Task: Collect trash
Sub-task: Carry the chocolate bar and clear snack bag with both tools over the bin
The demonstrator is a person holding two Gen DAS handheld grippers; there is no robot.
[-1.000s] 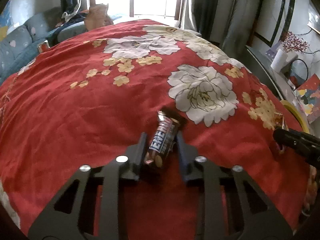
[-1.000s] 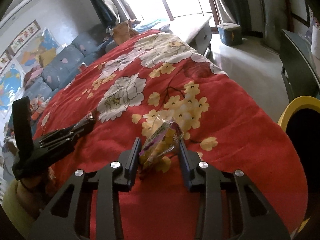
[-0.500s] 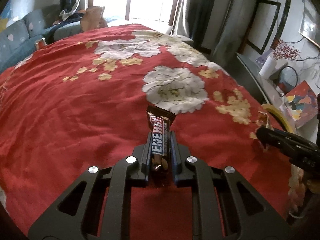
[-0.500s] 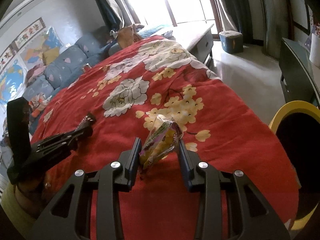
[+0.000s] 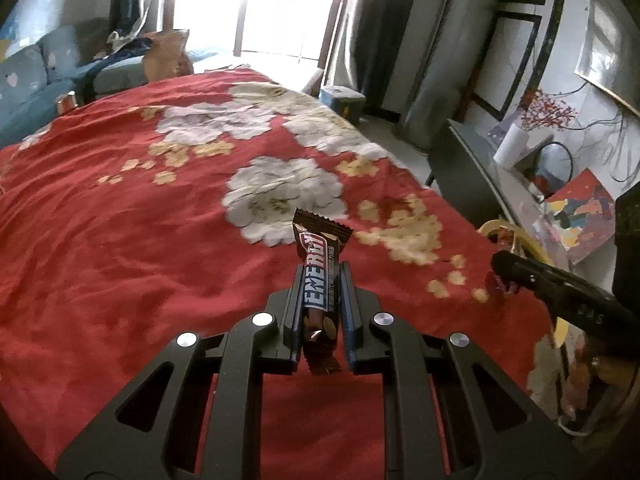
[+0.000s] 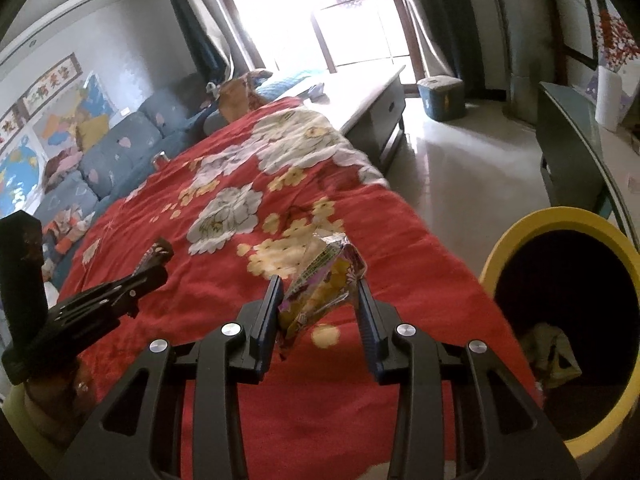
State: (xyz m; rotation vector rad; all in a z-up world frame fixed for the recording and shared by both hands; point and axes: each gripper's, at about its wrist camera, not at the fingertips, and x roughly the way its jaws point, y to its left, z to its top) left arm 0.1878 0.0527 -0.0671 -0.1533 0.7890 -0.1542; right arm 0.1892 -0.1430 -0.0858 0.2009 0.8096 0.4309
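My left gripper (image 5: 321, 276) is shut on a brown energy bar wrapper (image 5: 318, 268) and holds it upright above the red flowered bedspread (image 5: 120, 248). My right gripper (image 6: 318, 286) is shut on a yellow and purple snack bag (image 6: 320, 286), lifted above the bedspread (image 6: 240, 248). A yellow-rimmed trash bin (image 6: 496, 256) stands at the right of the bed, with crumpled trash inside it (image 6: 554, 350). The left gripper with its wrapper shows at the left in the right wrist view (image 6: 154, 266). The right gripper shows at the right in the left wrist view (image 5: 504, 264).
A blue sofa (image 6: 120, 152) runs along the bed's far left side. A grey desk (image 5: 472, 168) with a paper roll (image 5: 510, 146) stands to the right. A low white bench (image 6: 368, 96) and a blue box (image 6: 440, 98) sit near the window.
My left gripper closed on the energy bar and lifted it off the bedspread. My right gripper rose with the snack bag and moved toward the yellow bin.
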